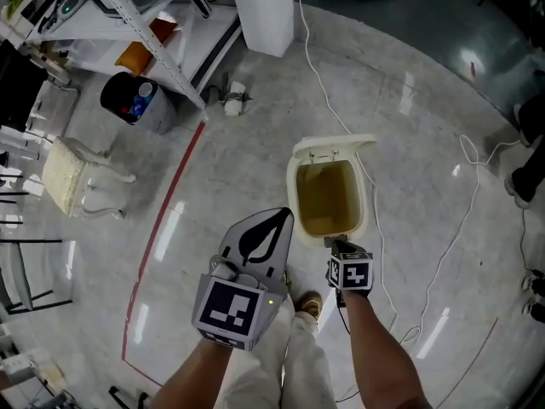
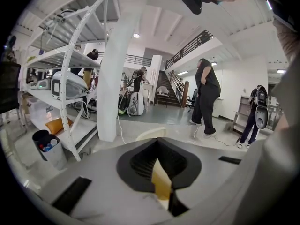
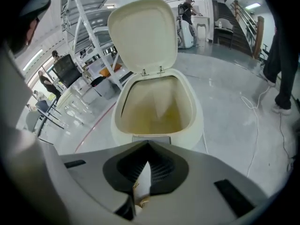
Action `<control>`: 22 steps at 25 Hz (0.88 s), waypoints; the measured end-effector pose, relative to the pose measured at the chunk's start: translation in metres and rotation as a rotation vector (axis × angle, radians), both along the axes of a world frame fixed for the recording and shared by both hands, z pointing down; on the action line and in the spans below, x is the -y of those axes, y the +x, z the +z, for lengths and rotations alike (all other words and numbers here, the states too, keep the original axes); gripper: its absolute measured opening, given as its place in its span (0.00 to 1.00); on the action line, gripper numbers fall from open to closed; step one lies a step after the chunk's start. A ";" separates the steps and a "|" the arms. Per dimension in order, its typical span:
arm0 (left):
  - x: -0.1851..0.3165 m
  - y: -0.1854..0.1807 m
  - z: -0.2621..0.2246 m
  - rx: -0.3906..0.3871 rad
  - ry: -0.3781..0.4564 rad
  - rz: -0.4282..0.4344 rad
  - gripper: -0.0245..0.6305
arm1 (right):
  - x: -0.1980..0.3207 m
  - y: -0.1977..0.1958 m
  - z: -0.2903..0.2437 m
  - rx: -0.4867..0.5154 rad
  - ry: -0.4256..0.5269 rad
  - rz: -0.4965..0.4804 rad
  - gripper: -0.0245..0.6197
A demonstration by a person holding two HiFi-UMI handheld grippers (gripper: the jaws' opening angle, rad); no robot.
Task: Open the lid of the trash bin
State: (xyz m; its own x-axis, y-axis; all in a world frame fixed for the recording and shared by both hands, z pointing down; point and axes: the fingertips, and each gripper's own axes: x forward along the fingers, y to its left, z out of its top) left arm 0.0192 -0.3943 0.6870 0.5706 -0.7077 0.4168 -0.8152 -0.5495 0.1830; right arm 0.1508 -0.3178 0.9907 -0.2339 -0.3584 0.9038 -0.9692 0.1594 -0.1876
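The cream trash bin (image 1: 294,186) stands on the grey floor with its lid (image 1: 336,146) swung up at the far side, showing a yellowish inside. In the right gripper view the bin (image 3: 197,111) fills the middle and the lid (image 3: 140,34) stands upright behind it. My right gripper (image 1: 337,244) is shut with nothing in it, just at the bin's near rim, and looks into the bin (image 3: 143,172). My left gripper (image 1: 271,218) is shut and empty, held to the left of the bin and aimed out across the room (image 2: 159,172).
A white pillar (image 1: 268,11) and a metal shelf rack (image 1: 162,54) stand beyond the bin, with a black bucket (image 1: 132,99) beside the rack. A white cable (image 1: 328,92) runs past the bin's right side. A red floor line (image 1: 166,207) curves at left. People (image 2: 206,97) stand further off.
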 end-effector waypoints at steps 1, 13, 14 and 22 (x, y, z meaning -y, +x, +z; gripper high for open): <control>0.000 -0.001 0.000 -0.001 -0.002 -0.002 0.04 | 0.001 -0.001 -0.001 -0.008 -0.001 -0.007 0.09; 0.000 0.009 -0.027 -0.017 0.044 -0.004 0.04 | 0.039 -0.004 -0.057 0.029 0.096 0.010 0.09; 0.001 0.010 -0.035 -0.020 0.060 -0.006 0.04 | 0.048 -0.002 -0.070 0.031 0.120 0.008 0.09; 0.001 0.013 -0.117 -0.046 0.124 -0.044 0.04 | 0.120 0.007 -0.224 0.063 0.362 0.016 0.09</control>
